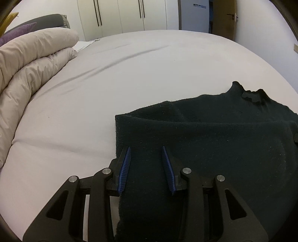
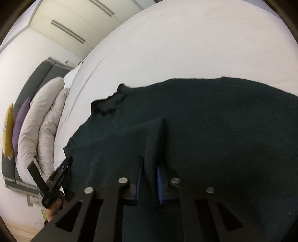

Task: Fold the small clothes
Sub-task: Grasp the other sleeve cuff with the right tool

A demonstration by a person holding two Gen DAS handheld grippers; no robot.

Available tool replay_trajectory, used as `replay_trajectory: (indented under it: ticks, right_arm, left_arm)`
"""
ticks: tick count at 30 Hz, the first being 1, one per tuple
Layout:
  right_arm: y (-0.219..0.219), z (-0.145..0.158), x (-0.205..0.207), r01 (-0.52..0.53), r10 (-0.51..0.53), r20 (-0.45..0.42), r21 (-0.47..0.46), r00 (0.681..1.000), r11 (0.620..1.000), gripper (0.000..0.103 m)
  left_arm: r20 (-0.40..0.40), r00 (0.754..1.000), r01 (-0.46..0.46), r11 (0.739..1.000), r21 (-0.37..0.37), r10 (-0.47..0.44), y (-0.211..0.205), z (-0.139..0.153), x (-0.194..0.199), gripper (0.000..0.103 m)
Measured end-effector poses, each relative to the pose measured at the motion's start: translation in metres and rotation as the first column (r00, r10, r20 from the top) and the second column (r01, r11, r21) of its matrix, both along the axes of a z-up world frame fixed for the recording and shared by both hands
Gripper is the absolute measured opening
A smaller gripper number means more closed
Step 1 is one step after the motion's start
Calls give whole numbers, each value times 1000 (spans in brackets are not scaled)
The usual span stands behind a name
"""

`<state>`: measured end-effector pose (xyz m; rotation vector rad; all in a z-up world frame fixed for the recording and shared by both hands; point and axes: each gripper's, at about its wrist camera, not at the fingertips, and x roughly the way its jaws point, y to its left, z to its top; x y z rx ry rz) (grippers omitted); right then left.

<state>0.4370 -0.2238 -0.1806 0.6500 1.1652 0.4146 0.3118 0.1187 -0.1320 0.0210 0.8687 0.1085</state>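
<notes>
A garment [image 1: 214, 141] lies spread on the bed [image 1: 130, 74], with its neck opening [image 1: 251, 95] at the far end from the left gripper [image 1: 146, 154]. That gripper sits at the garment's near left edge, cloth running up between its jaws. In the right wrist view, the right gripper [image 2: 150, 167] stands over the near part of the garment with a raised fold of it between its jaws. A rolled duvet [image 1: 31, 65] lies along the left side of the bed. Cushions [image 2: 14, 130] stand behind the duvet, against the headboard [image 2: 37, 78]. Wardrobes [image 1: 121, 14] line the wall beyond the bed's far edge, and a door [image 1: 225, 18] stands to their right.
</notes>
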Motion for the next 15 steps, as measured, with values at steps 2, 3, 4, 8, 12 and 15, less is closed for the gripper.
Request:
replay_trajectory:
  ticks: [2,3,4,8,12,15]
  right_arm:
    - [0,1,-1,-1,2,18,-29,1000,1000,7]
    - [2,2,-1,-8,10,30,-56,999,998,7]
    - [4,3,-3,-6,10,47,-82,999,997,7]
    - [-7,-2,-3,47,-47,33,-16,998,999,7]
    - [-7,15,-15,91,-85,54,-141,995,986,9]
    - [-4,33,-25,144,-128,83,-220,988,965,17]
  left_arm:
    - [10,1000,0,1000,-6,1,0,-1,2,35]
    - [14,1000,-1,1000,-10,1,1,-2,2,35]
    - [17,1000,-2,1000,-14,2,3,-2,1,36]
    - [14,999,-36,999,-15,36,9,-7,-10,36]
    - [0,997,-78,991,-111,78,31,-11,-13,52]
    - [2,997,-77,993,-94,78,29,-11,-13,52]
